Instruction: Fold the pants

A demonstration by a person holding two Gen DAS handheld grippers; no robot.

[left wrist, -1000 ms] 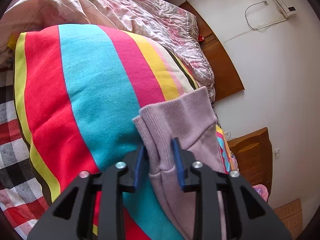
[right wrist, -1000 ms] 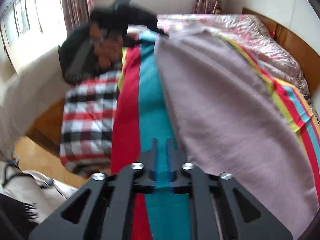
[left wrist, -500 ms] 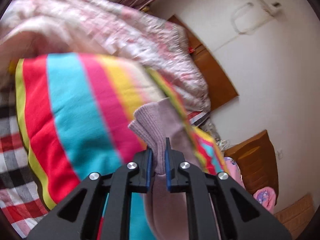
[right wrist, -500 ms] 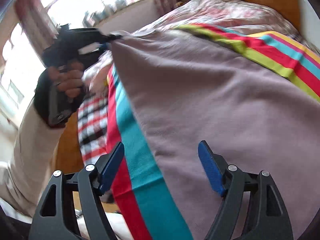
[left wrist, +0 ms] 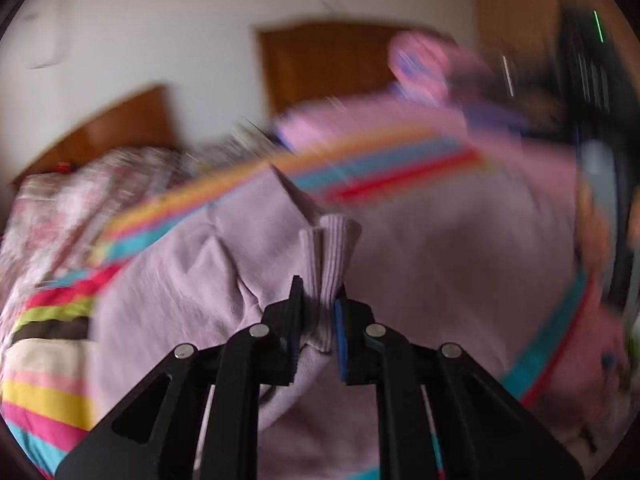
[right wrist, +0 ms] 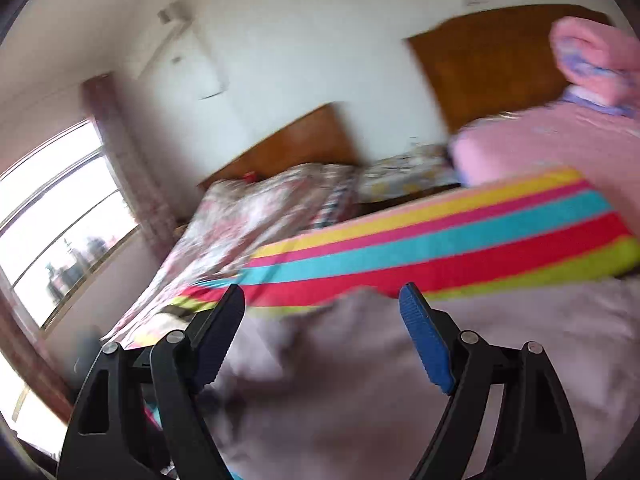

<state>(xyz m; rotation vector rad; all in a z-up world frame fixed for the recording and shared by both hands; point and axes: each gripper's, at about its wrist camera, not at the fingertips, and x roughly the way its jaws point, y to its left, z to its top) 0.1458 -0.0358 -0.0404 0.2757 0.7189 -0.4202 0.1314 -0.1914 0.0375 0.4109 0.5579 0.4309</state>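
The lilac knit pants (left wrist: 440, 264) lie spread over the striped blanket (left wrist: 380, 168) on the bed. My left gripper (left wrist: 318, 300) is shut on the ribbed cuff (left wrist: 332, 248) of one pant leg and holds it above the rest of the fabric. In the right wrist view the pants (right wrist: 460, 380) fill the lower half, and my right gripper (right wrist: 322, 304) is open wide just above them, with nothing between its blue pads (right wrist: 424, 336). Both views are motion-blurred.
A floral quilt (right wrist: 248, 224) is bunched at the head of the bed by the wooden headboard (right wrist: 288, 148). A second bed with pink bedding (right wrist: 560, 144) stands to the right. A window (right wrist: 52, 216) is at the left.
My left gripper shut on the pant cuff and swung it round over the pants. My right gripper opened and moved to the pants' far side, now facing the headboard.
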